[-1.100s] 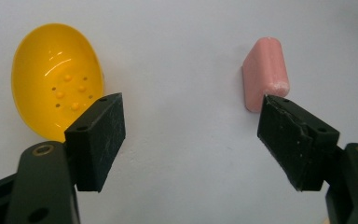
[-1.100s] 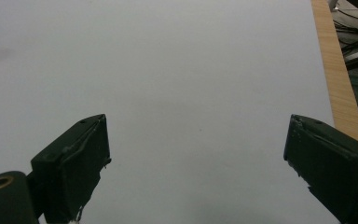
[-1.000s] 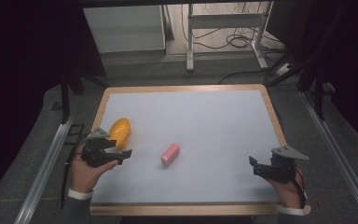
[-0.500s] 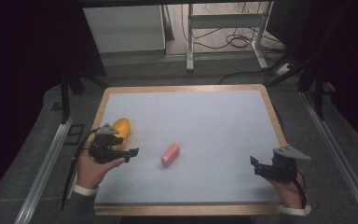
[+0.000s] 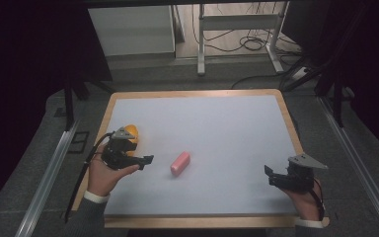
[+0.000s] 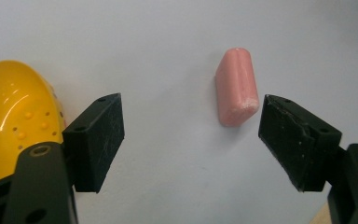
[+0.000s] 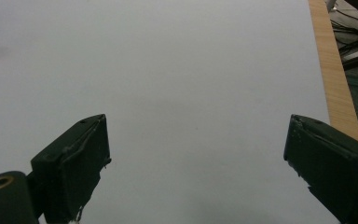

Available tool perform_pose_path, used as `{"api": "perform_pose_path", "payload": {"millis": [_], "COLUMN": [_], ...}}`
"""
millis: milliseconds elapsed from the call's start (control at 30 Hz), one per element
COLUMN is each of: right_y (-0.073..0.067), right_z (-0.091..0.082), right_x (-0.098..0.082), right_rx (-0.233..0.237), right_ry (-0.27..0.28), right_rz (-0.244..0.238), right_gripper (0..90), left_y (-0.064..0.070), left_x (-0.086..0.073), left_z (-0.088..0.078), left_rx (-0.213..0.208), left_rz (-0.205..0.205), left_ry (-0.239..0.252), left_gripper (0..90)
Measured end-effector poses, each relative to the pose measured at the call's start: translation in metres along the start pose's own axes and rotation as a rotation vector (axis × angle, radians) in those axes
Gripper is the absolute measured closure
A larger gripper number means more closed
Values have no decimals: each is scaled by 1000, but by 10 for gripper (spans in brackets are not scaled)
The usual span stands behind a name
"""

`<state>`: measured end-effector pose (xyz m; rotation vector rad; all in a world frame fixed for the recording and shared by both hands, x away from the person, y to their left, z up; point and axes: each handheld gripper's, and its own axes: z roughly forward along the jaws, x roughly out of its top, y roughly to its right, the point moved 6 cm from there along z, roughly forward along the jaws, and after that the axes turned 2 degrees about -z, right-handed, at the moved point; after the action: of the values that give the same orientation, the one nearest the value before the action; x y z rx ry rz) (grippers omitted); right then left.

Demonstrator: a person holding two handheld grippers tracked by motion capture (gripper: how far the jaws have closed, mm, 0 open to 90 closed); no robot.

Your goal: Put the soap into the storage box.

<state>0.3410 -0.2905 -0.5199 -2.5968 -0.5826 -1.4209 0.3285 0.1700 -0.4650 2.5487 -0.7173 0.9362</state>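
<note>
A dim room: grey carpet floor (image 5: 39, 148), white cabinet (image 5: 131, 29), metal stand (image 5: 237, 22), loose cables (image 5: 256, 44).

Left claw (image 5: 147, 159) hovers wide open at the surface's (image 5: 237, 128) near-left side, jaws pointing right; right claw (image 5: 268, 173) gapes low over its near-right corner, pointing left.

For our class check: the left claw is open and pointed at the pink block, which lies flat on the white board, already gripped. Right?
Not gripped. The left gripper view shows the left claw open, with the pink block lying beyond its tips, untouched.
</note>
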Motion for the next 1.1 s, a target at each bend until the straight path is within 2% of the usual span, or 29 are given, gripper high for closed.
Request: {"api": "perform_pose_path", "payload": {"millis": [267,733,1100], "right_y": [1,1,1], "right_z": [0,2,3], "right_x": [0,-2,-2], "right_rx": [4,4,3], "right_ry": [1,-6,-9], "right_rz": [3,2,3], "right_gripper": [66,66,65], "left_y": [7,13,27], "left_x": [9,20,29], "left_z": [9,16,34], "left_rx": [-18,-15,-36], "left_rz": [22,47,66], "left_ry": [-26,-51,-92], "left_gripper": [226,224,221]}}
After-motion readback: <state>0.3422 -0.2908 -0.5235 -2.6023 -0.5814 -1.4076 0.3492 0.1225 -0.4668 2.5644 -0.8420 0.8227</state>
